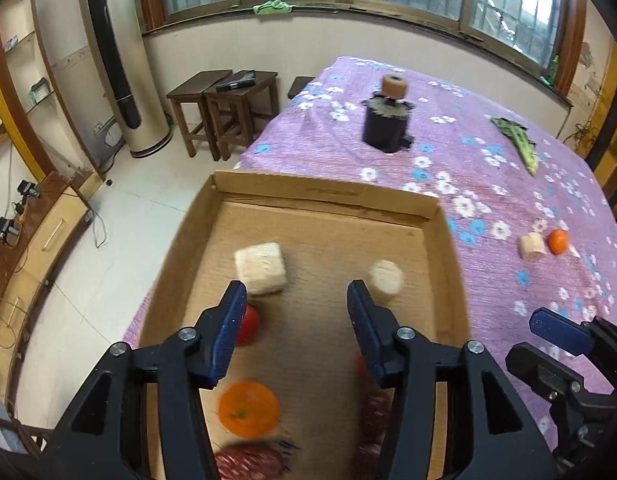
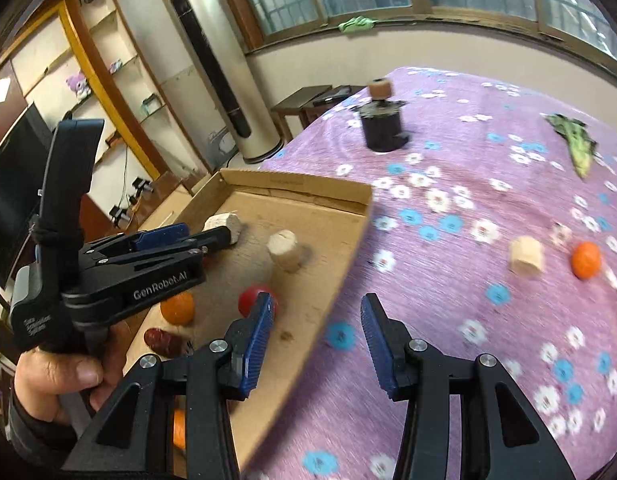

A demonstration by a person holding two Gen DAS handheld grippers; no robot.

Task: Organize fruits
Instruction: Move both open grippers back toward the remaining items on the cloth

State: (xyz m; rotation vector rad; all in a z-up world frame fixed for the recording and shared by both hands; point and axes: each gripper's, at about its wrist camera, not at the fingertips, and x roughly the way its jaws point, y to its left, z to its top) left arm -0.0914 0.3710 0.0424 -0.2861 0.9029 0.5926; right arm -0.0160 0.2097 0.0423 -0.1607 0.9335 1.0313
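My left gripper point(image 1: 297, 292) hangs open over a shallow cardboard tray point(image 1: 328, 194), with nothing between its fingers. In the tray lie an orange point(image 1: 248, 408), a red round fruit point(image 1: 249, 326), two pale blocks point(image 1: 260, 268) point(image 1: 385, 278) and dark red pieces point(image 1: 248, 462). My right gripper point(image 2: 318, 304) is open and empty above the tray's right edge point(image 2: 340, 280) and the purple bedspread. Farther right on the bedspread sit a small orange point(image 2: 585, 260) and a pale block point(image 2: 526, 258). A hand point(image 2: 56, 376) holds the left gripper's handle.
On the purple flowered bedspread point(image 1: 488, 184) stand a black cup with a cork-like roll on top point(image 1: 386, 128) and a green leafy vegetable point(image 1: 516, 140). Left of the bed are tiled floor, wooden stools point(image 1: 224, 108) and a tall tower fan point(image 1: 124, 72).
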